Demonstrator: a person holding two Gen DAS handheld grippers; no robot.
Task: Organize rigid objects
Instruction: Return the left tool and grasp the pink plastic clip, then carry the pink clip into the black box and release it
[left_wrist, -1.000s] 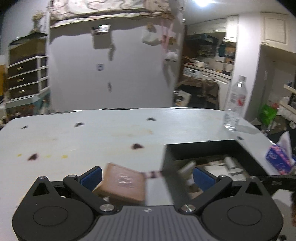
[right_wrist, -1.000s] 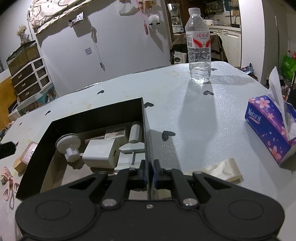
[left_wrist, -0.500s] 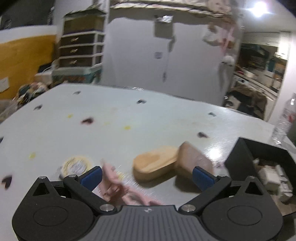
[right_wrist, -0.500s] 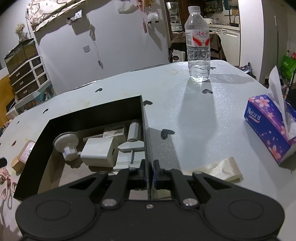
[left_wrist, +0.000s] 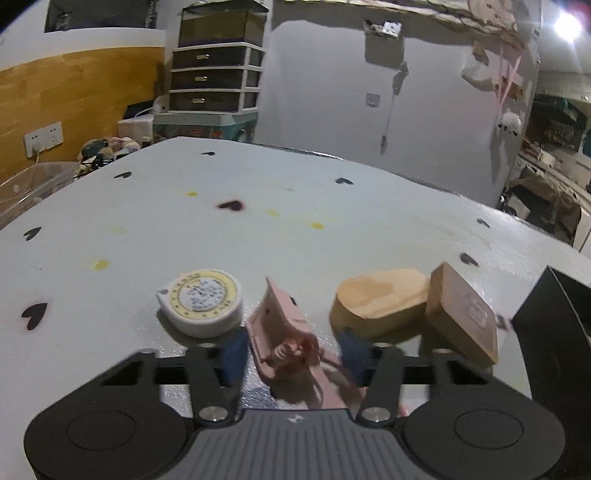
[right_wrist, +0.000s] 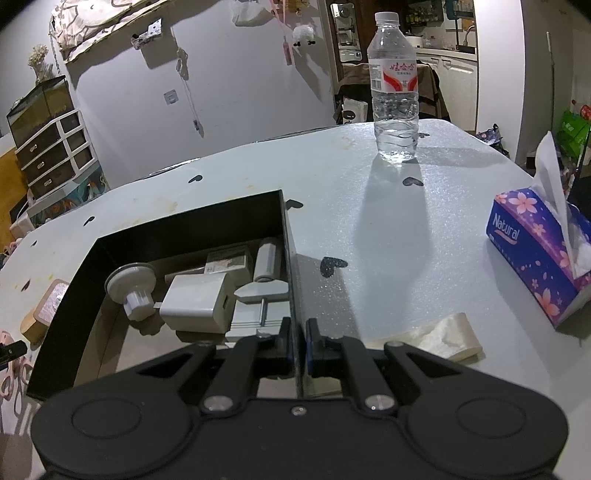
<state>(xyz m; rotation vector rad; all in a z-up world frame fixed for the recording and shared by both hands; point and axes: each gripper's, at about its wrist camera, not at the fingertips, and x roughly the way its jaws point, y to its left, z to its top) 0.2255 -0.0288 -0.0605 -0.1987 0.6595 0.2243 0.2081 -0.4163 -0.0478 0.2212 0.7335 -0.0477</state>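
Note:
A pink hair clip (left_wrist: 280, 332) stands tilted on the pale table between the blue pads of my left gripper (left_wrist: 293, 354). The jaws are closing on it, and the pads are against its sides. A round tape measure (left_wrist: 203, 301) lies left of the clip. To the right, an oval wooden block (left_wrist: 380, 299) has a square wooden block (left_wrist: 461, 314) leaning on it. My right gripper (right_wrist: 296, 343) is shut on the right wall of the black box (right_wrist: 184, 229). Inside the box lie a white adapter (right_wrist: 195, 302), a suction hook (right_wrist: 131, 286) and other small parts.
A water bottle (right_wrist: 394, 85) stands at the table's far side. A purple tissue box (right_wrist: 532, 251) sits at the right edge, with a folded tissue (right_wrist: 443, 336) beside the black box. Behind the table are drawers (left_wrist: 216, 79) and a wall.
The left gripper swung left away from the box and dropped towards the table. Its jaws went from wide open to narrow around the pink clip. The right gripper and the box stayed put.

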